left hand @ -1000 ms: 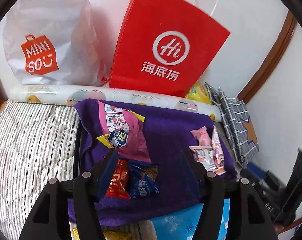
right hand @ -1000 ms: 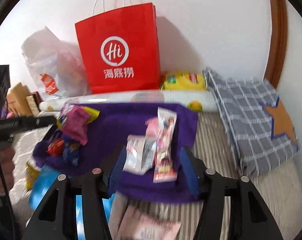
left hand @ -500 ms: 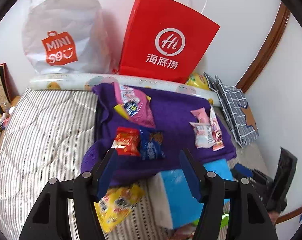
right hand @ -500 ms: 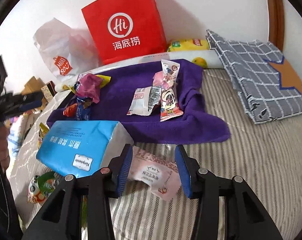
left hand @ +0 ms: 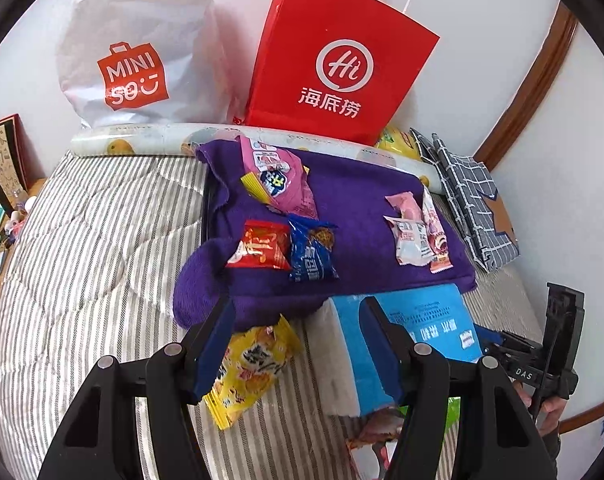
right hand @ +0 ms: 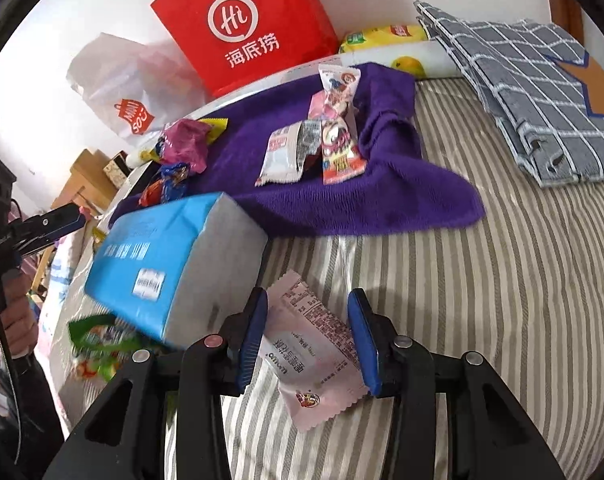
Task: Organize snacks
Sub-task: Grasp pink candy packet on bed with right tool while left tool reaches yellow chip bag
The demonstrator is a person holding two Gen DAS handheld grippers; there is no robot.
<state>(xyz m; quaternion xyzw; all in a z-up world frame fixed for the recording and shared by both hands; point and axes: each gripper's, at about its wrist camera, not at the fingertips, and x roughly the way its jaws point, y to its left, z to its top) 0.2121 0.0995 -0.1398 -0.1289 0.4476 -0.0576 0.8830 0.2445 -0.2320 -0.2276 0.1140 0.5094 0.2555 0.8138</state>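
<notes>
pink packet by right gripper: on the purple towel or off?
Off. The pink packet lies flat on the striped bedding, short of the purple towel.

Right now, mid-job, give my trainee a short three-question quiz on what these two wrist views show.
1. True or false: the pale pink packet lies between the right tool's fingers.
2. What do the red snack packet and blue snack packet rest on?
A) striped bedding
B) purple towel
C) blue tissue pack
3. Fill in: the bag printed "Hi" is coloured ____.

Key:
1. True; the jaws are closing around it, and the pads look not yet pressed on.
2. B, the purple towel.
3. Red.
</notes>
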